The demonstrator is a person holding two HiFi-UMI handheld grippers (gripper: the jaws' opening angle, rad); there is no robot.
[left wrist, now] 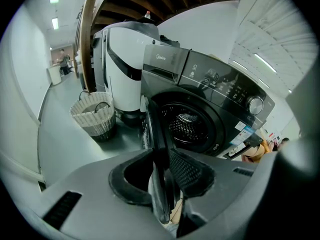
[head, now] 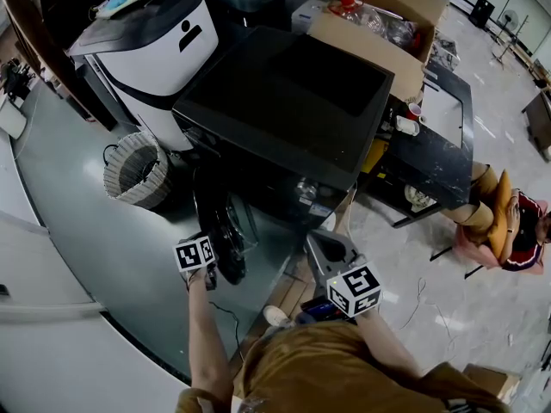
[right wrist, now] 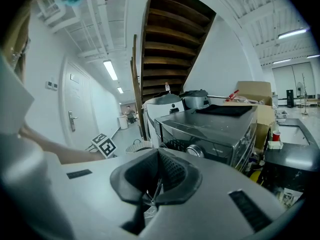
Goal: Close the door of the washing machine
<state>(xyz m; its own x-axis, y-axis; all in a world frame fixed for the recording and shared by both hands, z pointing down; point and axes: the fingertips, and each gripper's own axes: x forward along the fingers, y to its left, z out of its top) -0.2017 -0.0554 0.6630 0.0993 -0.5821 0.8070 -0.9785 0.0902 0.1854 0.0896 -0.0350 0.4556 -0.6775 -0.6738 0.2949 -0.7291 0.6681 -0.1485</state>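
Observation:
A black front-loading washing machine point(head: 284, 101) stands ahead, and its round door point(head: 225, 226) swings out toward me. In the left gripper view the door's edge point(left wrist: 154, 134) runs straight between the jaws, with the drum opening point(left wrist: 187, 126) behind it. My left gripper point(left wrist: 161, 161) is shut on that door edge; in the head view it point(head: 211, 269) sits at the door's lower rim. My right gripper point(head: 320, 241) hovers right of the door, level with the machine's front. Its jaws point(right wrist: 156, 176) are shut with nothing between them, facing the machine's top corner point(right wrist: 215, 129).
A wicker basket point(head: 133, 169) stands on the floor left of the machine, beside a tall white appliance point(head: 155, 50). A cardboard box point(head: 379, 24) and a black table point(head: 439, 144) lie to the right. A person point(head: 508, 222) sits at the far right.

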